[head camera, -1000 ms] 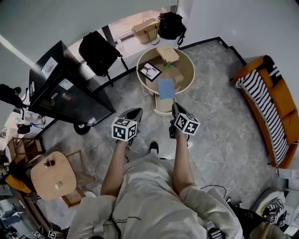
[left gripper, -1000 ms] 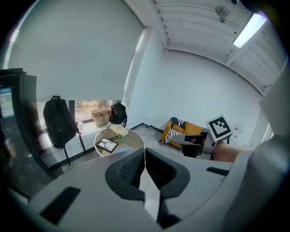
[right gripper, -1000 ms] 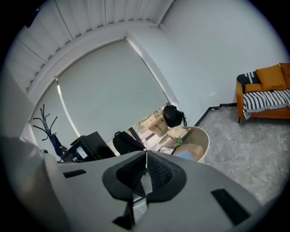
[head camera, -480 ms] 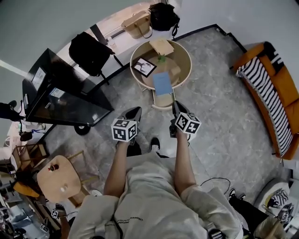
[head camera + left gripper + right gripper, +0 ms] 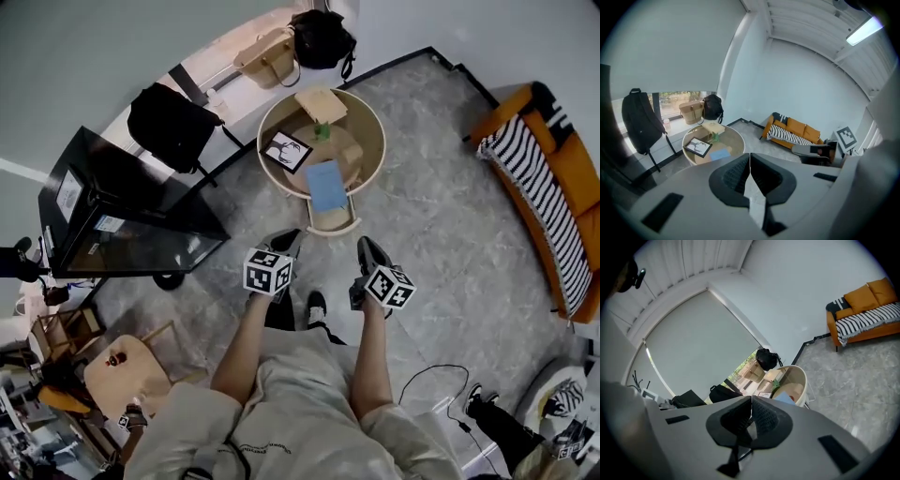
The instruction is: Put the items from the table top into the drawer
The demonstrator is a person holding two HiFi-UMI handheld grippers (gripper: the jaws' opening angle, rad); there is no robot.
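We see both grippers held out front, well short of the round table [image 5: 371,114]. L gripper [image 5: 284,241]: jaws pressed together, nothing btwn them, confirmed in left gripper view [image 5: 749,165]. R gripper [image 5: 367,249]: same, jaws closed tight w/ nothing held, per right gripper view [image 5: 751,409]. Neither touches any item.

Task items all sit on the table top:
- framed picture [image 5: 286,150] on the left part of the top
- blue flat pad [image 5: 325,185] at the near edge, just above the drawer
- small green plant [image 5: 322,130] near the middle
- tan flat box [image 5: 319,102] at the far edge
- small beige block [image 5: 352,151] right of center; we can't tell what it is

Drawer [image 5: 331,222] is pulled out on the table's near side, facing the person. It's btwn the table and the grippers.

Around: black backpack [image 5: 169,125] left of the table. Dark cabinet [image 5: 127,220] is further left. Orange sofa [image 5: 553,178] w/ striped throw is at right, well apart from the table. Tan bag [image 5: 263,56] and black bag [image 5: 321,37] sit by the window behind the table.
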